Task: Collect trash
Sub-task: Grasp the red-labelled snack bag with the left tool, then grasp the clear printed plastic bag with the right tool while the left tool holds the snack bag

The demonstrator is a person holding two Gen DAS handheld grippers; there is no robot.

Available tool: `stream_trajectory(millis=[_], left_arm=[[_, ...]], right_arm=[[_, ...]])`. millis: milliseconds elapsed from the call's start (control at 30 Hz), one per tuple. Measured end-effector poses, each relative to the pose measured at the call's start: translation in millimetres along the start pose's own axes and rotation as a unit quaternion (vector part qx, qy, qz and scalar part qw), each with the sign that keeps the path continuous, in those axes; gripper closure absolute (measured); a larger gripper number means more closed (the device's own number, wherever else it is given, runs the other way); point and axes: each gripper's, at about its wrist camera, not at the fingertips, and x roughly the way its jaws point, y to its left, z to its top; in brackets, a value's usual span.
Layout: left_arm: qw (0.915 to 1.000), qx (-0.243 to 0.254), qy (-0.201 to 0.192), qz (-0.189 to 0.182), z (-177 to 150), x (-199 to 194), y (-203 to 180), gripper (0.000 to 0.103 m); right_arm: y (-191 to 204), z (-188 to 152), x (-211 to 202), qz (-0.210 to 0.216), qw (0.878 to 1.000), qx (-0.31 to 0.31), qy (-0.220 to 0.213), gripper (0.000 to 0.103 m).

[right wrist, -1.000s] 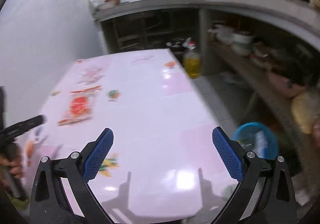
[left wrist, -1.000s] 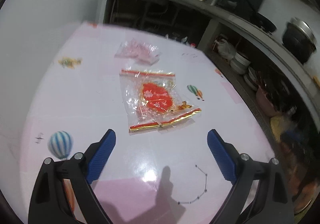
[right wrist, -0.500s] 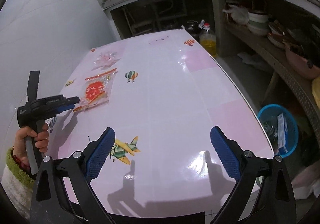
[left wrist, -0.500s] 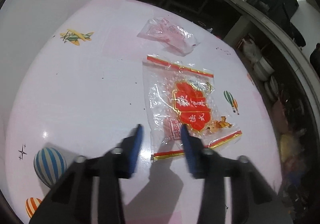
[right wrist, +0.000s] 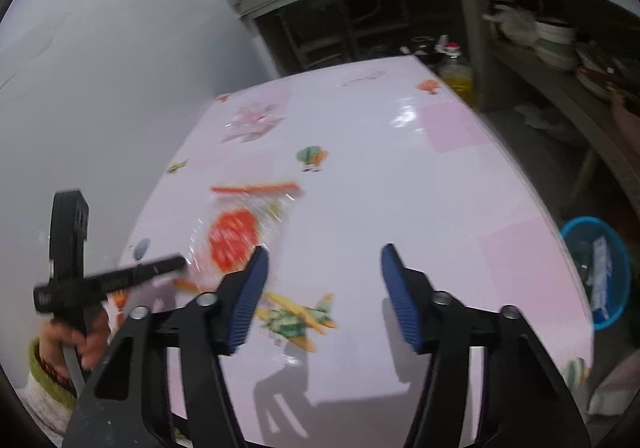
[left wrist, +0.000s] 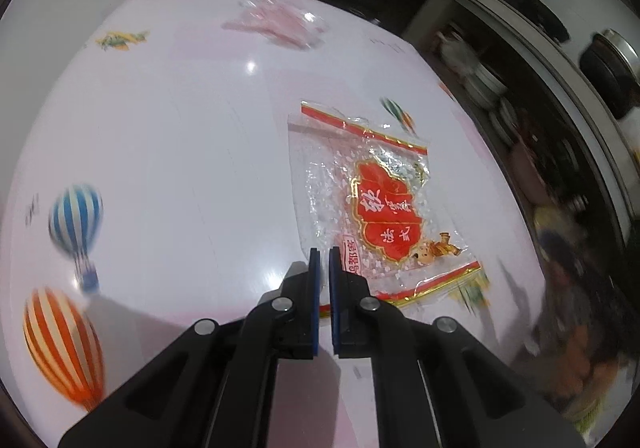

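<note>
A clear snack bag with a red label and gold-red edges lies on the pink table. My left gripper is shut on the bag's near left corner, which its pads hide. The right wrist view shows the same bag, blurred, with the left gripper at its near edge. A crumpled pink plastic wrapper lies farther back. My right gripper hovers over the table's near part, its jaws closing with nothing between them.
A blue bin with rubbish stands on the floor off the table's right edge. An oil bottle stands past the far corner. Shelves with dishes run along the right. A hand with a green cuff holds the left gripper.
The left gripper went from wide open to shut and dropped onto the bag's near corner; the bag shifted on the table. The right jaws narrowed and swung left toward the bag.
</note>
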Motion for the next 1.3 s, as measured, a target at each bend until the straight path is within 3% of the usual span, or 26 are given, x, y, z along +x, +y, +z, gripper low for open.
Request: stream_trajectory(millis=[167, 400, 500, 600, 800, 967, 1300], left_arm=[[0.9990, -0.007, 0.015, -0.040, -21.8, -8.5, -9.5, 0.099], [0.9917, -0.035, 0.015, -0.123, -19.4, -10.4, -14.7, 0.099], [0.9881, -0.053, 0.018, -0.144, -16.4, -6.8, -11.4, 0.099], [0.9819, -0.081, 0.024, -0.169, -14.9, -2.8, -4.5, 0.090], [0.9737, -0.122, 0.045, -0.187, -13.2, 11.6, 5.8, 0.081], [0.9696, -0.126, 0.062, -0.200, -10.3, 21.2, 1.8, 0.078], [0.9780, -0.083, 0.077, -0.175, 2.0, 29.3, -23.4, 0.063]], right_arm=[[25.5, -7.4, 23.9, 0.036, 0.998, -0.035, 0.035, 0.079], [31.8, -24.7, 55.9, 0.051, 0.993, -0.039, 0.100, 0.095], [27.1, -24.2, 56.0, 0.060, 0.993, -0.028, 0.099, 0.096], [18.6, -24.3, 56.1, 0.076, 0.992, -0.013, 0.098, 0.096], [6.4, -25.8, 53.8, 0.104, 0.990, 0.009, 0.093, 0.097], [-1.1, -26.0, 51.0, 0.117, 0.989, 0.018, 0.092, 0.097], [-6.3, -27.5, 52.5, 0.136, 0.986, 0.032, 0.090, 0.097]])
